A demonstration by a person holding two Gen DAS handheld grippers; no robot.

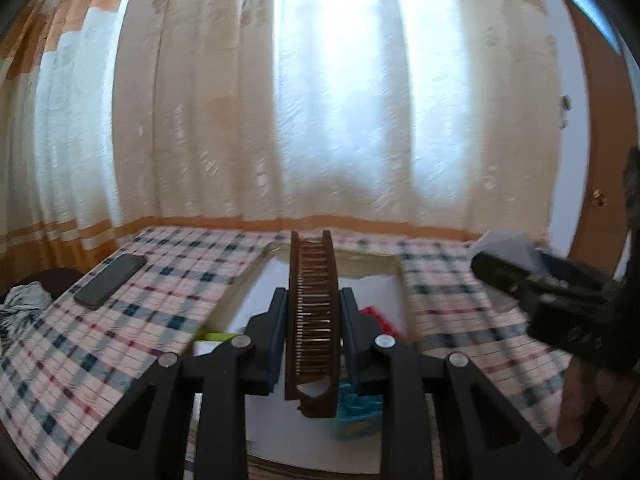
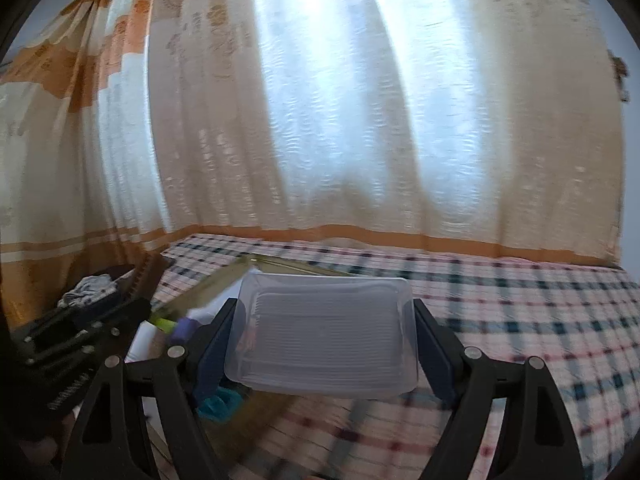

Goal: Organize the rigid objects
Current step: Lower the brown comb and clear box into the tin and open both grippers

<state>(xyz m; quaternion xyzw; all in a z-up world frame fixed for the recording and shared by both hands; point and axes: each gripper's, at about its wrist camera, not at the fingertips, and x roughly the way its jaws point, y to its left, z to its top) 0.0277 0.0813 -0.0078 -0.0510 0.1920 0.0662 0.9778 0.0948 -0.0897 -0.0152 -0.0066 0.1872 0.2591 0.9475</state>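
Note:
A brown comb (image 1: 312, 264) stands on edge between the blue pads of my left gripper (image 1: 314, 300), which is shut on it, with its teeth facing the camera. It hangs over a shallow white-floored box (image 1: 372, 266) sunk in the checked tablecloth (image 1: 160, 280). My right gripper (image 2: 323, 308) is shut on a clear ribbed plastic container (image 2: 324, 340), its pads against both short sides. In the left wrist view the right gripper (image 1: 520, 276) appears at the right edge with the container. The left gripper (image 2: 100, 320) shows at the left of the right wrist view.
Inside the box lie a red item (image 1: 378, 318), a yellow-green item (image 1: 218, 337) and a turquoise item (image 1: 356, 404). A dark phone (image 1: 110, 280) rests on the cloth at the left. A bundle of fabric (image 1: 24, 304) lies beyond the table's left edge. Curtains (image 1: 320, 100) hang behind.

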